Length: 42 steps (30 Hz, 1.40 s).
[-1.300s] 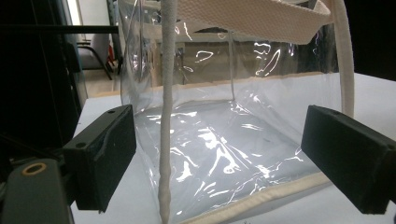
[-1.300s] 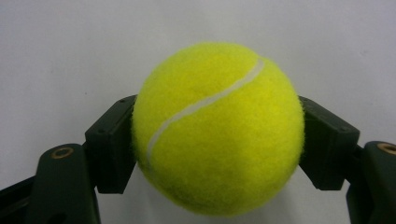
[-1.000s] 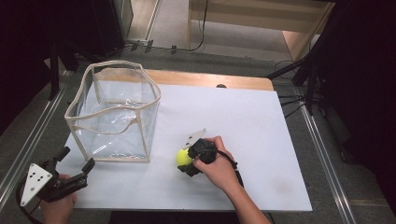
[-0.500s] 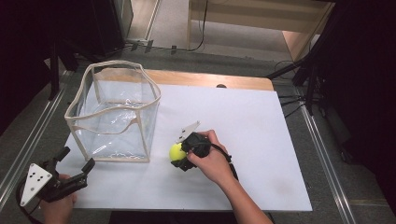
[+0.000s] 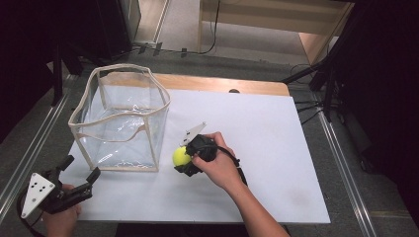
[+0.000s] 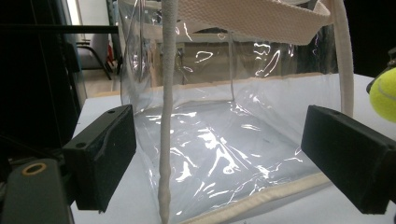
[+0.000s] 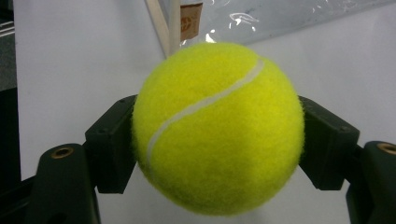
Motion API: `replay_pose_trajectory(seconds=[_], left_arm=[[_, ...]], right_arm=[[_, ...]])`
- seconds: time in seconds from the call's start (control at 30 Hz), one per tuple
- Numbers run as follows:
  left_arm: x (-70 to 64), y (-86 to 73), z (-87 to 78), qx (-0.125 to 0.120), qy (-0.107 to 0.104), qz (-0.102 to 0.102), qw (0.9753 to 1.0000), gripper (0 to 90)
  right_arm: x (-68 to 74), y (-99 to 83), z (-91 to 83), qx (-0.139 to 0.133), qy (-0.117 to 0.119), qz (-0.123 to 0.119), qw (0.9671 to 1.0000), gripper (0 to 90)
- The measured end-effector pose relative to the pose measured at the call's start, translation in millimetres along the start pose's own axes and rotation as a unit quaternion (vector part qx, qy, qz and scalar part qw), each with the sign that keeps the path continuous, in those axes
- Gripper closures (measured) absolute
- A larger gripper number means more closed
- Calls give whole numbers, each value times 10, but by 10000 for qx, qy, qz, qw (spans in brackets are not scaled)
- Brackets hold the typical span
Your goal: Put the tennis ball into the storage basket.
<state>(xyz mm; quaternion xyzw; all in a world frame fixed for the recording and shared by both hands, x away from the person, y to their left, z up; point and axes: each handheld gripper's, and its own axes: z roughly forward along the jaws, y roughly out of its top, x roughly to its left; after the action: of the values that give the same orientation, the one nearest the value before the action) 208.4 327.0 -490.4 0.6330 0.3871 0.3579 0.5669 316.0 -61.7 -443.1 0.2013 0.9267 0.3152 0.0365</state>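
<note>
The right tongs are clamped on a fuzzy yellow-green tennis ball, one black jaw pressed against each side of it, the white seam curving across its face. From above, the right hand grips those tongs over the white desk, and the ball sits at their tip, just beside the near right corner of the clear plastic open-topped bag with cream fabric edging; whether the ball touches the desk or hangs just above it, I cannot tell. Over on the other side, the left tongs stand wide apart with nothing between the jaws, pointed straight at the bag's glossy wall, a cream corner seam running down right in front of them. In the high view the left tongs hover at the desk's near left corner, held by the left hand, with the grey three-cornered plate on top, a little short of the bag. The bag stands upright on the left part of the desk.
</note>
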Motion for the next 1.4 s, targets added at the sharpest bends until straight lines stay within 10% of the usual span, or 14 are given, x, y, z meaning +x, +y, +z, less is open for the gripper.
replay_pose_trajectory(seconds=[1.4], left_arm=[[2, 0, 1, 3, -5, -3, 10000, 104]], right_arm=[[-105, 556, -301, -268, 221, -353, 9988, 231]])
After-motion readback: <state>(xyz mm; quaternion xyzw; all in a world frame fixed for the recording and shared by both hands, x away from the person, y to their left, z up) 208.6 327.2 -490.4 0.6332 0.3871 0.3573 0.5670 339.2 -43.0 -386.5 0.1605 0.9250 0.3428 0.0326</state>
